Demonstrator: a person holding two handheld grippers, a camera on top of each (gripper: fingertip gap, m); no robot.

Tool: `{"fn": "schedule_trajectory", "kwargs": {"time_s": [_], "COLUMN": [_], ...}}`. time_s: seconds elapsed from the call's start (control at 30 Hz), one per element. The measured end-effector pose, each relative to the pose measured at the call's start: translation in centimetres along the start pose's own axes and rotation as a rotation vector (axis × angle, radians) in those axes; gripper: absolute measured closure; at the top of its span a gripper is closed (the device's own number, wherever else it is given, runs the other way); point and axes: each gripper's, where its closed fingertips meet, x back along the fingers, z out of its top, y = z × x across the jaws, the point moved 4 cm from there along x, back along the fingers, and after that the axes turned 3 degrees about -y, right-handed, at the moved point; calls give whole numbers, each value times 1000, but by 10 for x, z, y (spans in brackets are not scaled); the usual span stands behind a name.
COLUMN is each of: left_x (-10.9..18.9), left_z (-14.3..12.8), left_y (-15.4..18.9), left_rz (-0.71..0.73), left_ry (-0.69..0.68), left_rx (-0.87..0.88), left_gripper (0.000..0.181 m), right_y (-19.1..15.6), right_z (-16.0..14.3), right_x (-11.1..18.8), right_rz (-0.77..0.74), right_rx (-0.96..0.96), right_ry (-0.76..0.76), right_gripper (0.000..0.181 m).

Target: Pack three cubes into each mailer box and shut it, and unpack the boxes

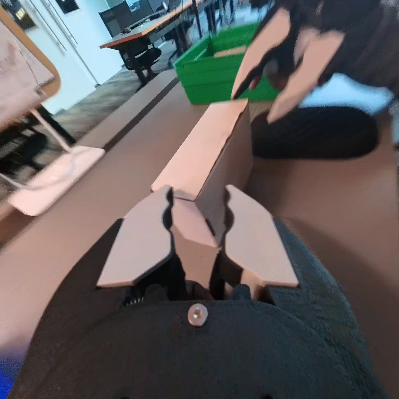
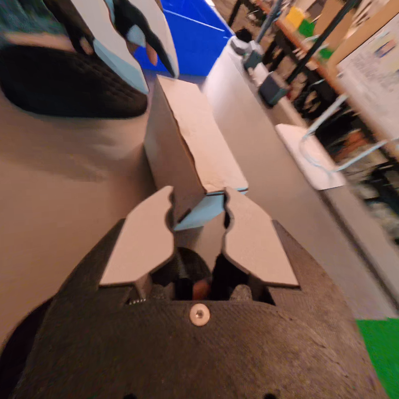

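Note:
A closed brown cardboard mailer box (image 1: 207, 146) stretches lengthwise between my two grippers, over the table. My left gripper (image 1: 198, 190) is clamped on the box's near end in the left wrist view. My right gripper (image 1: 251, 109) shows at the box's far end. In the right wrist view the same box (image 2: 194, 129) runs away from my right gripper (image 2: 198, 190), which is clamped on its near end, while my left gripper (image 2: 159, 83) sits at the far end. No cubes are in sight. Both views are motion-blurred.
A green bin (image 1: 207, 71) stands behind the box on the brown table (image 1: 108, 194). A blue bin (image 2: 194, 43) stands at the other end. A black pad (image 1: 313, 133) lies beside the box. A white stand base (image 1: 58, 172) sits at the table edge.

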Motion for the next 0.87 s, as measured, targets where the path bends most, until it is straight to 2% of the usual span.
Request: {"fn": "schedule_trajectory", "kwargs": {"time_s": [0.03, 0.13, 0.23, 0.33, 0.43, 0.57, 0.63, 0.7, 0.77, 0.87], "left_x": [2, 8, 4, -4, -13, -12, -10, -7, -8, -10], "left_z": [2, 1, -12, -18, -22, -18, -13, -9, -10, -25], "left_y": [0, -17, -29, -26, -19, -17, -17, -12, -3, 18], "left_rz": [-46, -87, -186, -283, -278, -227, -150, -46, 43, 79], "left_ry": [49, 160, 167, 153, 73, 57, 78, 63, 1, -128], "left_rx": [126, 517, 879, 1009, 942, 808, 662, 416, 199, 53], "left_gripper": [123, 105, 102, 109, 122, 125, 130, 132, 136, 143], "right_y": [-1, 10, 28, 27, 21, 19, 15, 10, 3, -9], "right_z": [0, -1, -10, -17, -19, -17, -14, -13, -20, -41], "right_x": [0, 1, -7, -16, -23, -20, -18, -18, -22, -29], "right_rz": [73, 226, 301, 398, 404, 346, 284, 180, 71, -8], "right_rx": [-120, -511, -887, -1072, -1078, -946, -781, -549, -305, -59], "right_ry": [12, 97, 161, 134, 98, 94, 97, 65, -32, -216], "right_gripper": [115, 94, 94, 91, 115, 119, 120, 121, 122, 127]}}
